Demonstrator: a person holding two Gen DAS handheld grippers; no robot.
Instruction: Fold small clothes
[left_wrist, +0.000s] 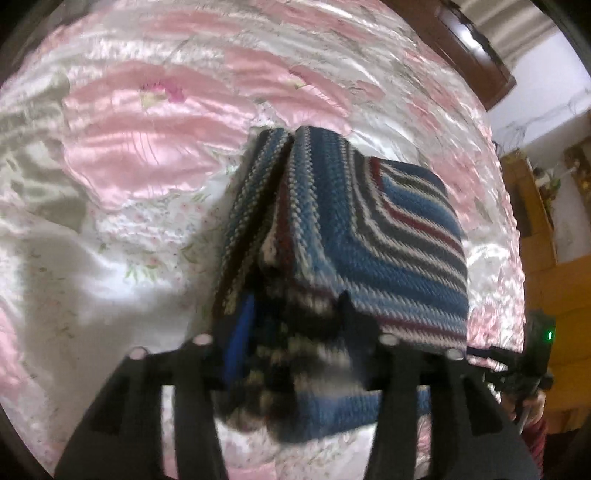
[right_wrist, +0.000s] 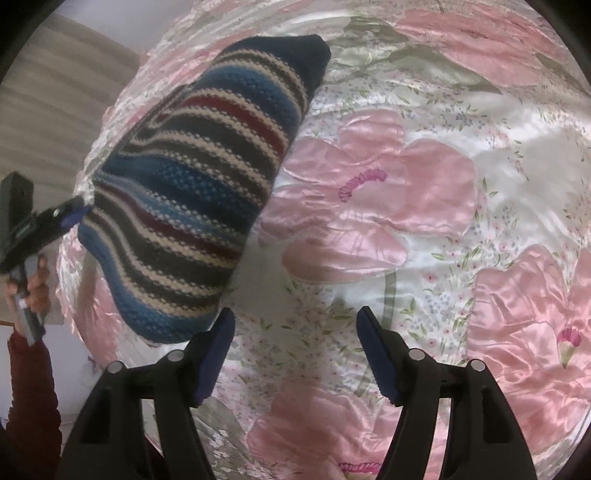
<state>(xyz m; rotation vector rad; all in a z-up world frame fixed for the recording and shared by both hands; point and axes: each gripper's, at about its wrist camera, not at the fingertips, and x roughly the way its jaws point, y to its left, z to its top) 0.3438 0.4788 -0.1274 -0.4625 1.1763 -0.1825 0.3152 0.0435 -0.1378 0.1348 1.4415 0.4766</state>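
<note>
Clearly, the left gripper (left_wrist: 295, 332) was closed on one edge of the folded knit (left_wrist: 354, 236), which hung above the bedspread (left_wrist: 129, 147). The right gripper (right_wrist: 295, 343) stood wide open and empty. With only one grip, the layers could slip apart and unfold.

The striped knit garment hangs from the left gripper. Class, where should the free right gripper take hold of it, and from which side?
Grip the lower rounded blue edge of the striped knit garment, coming from its right. That edge hangs nearest the open right gripper, clear of the pink floral bedspread, while the left gripper already clamps the opposite end.
</note>
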